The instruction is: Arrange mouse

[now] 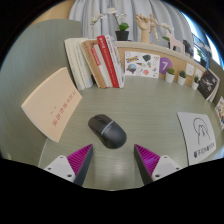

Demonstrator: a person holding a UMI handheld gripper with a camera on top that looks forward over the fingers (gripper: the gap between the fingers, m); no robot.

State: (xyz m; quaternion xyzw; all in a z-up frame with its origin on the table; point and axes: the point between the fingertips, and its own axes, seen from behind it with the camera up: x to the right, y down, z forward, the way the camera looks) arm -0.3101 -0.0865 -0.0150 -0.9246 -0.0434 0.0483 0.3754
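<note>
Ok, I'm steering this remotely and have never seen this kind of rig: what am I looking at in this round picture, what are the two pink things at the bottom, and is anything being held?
There is no robot arm. A person carries a hand-held gripper, and the camera rides on it, looking forward along its two fingers. The pink things are the pads on the fingers, parts of the tool. The fingers are open and hold nothing.

Just ahead of them, slightly toward the left finger, a dark mouse lies on the grey-green table, untouched. A tan booklet lies to its left, a white printed sheet to its right. Beyond it books lean in a row, with small cards and a potted plant further back.
</note>
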